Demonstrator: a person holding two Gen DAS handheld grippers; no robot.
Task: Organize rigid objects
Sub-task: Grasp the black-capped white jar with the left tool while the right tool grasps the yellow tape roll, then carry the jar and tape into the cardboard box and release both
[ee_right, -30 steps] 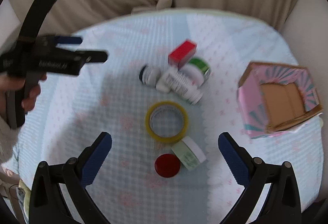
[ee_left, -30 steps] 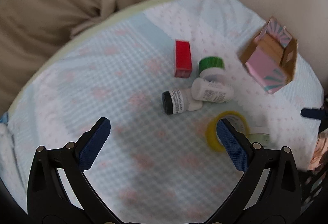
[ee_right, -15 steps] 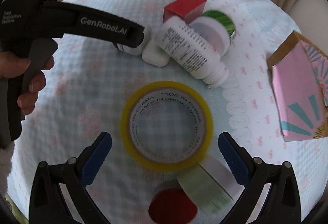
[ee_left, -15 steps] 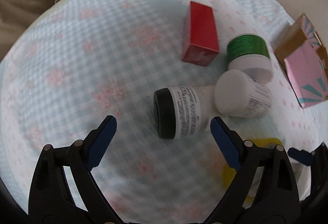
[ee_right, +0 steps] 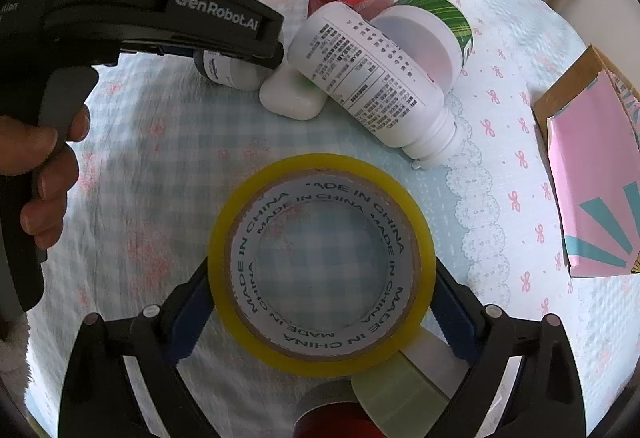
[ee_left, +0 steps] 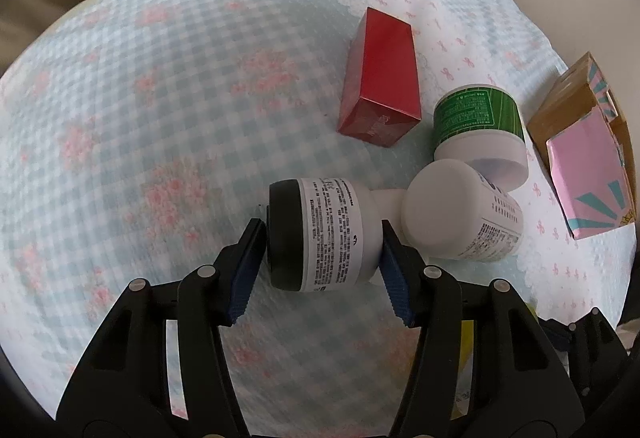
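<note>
Both grippers have closed in since a moment ago: the left gripper (ee_left: 322, 252) now clamps the black-capped bottle (ee_left: 320, 234) beside the red box (ee_left: 380, 77); the right gripper (ee_right: 320, 302) seemingly grips the tape roll (ee_right: 322, 264), nearer than that box. Lifting looks next.

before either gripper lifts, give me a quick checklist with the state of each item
1. Left gripper shut on the black-capped bottle: ok, a pad on each end.
2. Bottle free of its neighbours: not ok, the white bottle and a small white case sit against it.
3. Right gripper shut on the yellow tape roll: ok, fingers press both sides.
4. Tape roll clear underneath: not ok, it overlaps a pale green jar.
5. Pink box open to take things: cannot tell from these views.
6. Red box out of the lift path: ok, lying apart from both grippers.
</note>
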